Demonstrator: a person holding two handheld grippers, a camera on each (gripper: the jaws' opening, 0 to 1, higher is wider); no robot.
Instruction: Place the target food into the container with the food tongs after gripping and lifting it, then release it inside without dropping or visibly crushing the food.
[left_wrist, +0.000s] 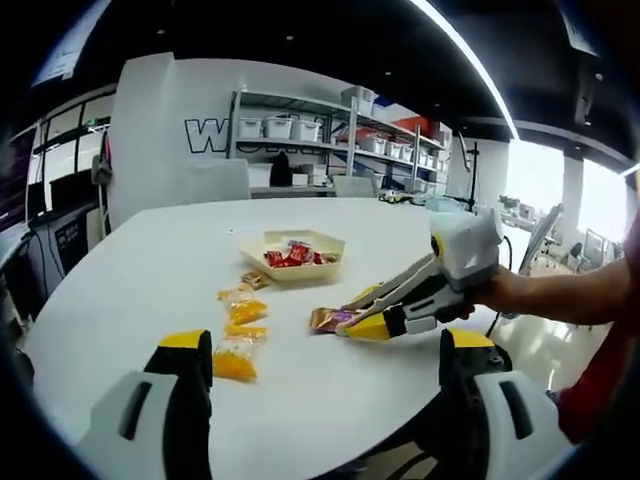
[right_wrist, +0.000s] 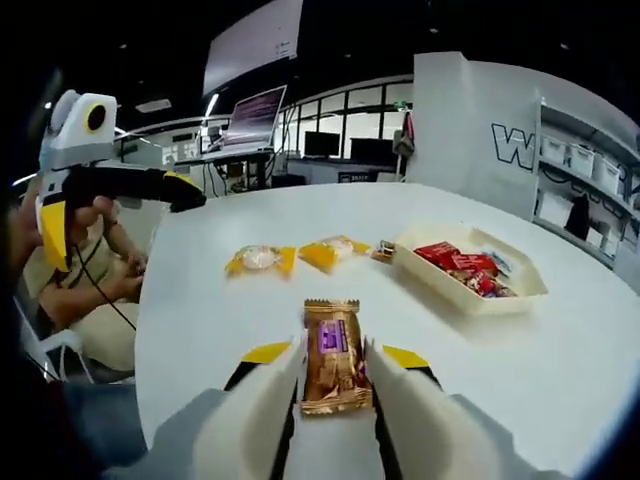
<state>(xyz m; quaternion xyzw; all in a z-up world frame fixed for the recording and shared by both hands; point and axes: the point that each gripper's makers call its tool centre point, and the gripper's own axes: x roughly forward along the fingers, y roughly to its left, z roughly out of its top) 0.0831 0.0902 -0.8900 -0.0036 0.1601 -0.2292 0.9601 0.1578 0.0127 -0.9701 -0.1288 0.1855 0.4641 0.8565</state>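
Right gripper (right_wrist: 335, 375): jaws stand either side of the gold snack packet (right_wrist: 332, 356), close against its long edges; whether they already pinch it I cannot tell. From the left gripper view this same gripper (left_wrist: 352, 325) lies low over the desk with its tips at the packet (left_wrist: 330, 318).
Left gripper (left_wrist: 325, 365): jaws wide apart, holding nothing, raised above the near desk edge; in the right gripper view it hangs in the air at the far left (right_wrist: 130, 190).
Target food: the gold packet lies flat on the white desk (right_wrist: 560, 360), lengthwise between the right jaws.
Container: a shallow beige tray (right_wrist: 437, 279) ahead and to the right, already holding red-wrapped sweets (right_wrist: 462, 268).
Other food: yellow packets (right_wrist: 260, 259) lie further along the desk, apart from the target.
Step in hand: likely closing on the packet.
Doing it well: squeeze only until the wrapper stops slipping, lift level, carry over the tray rim, lower inside before letting go.
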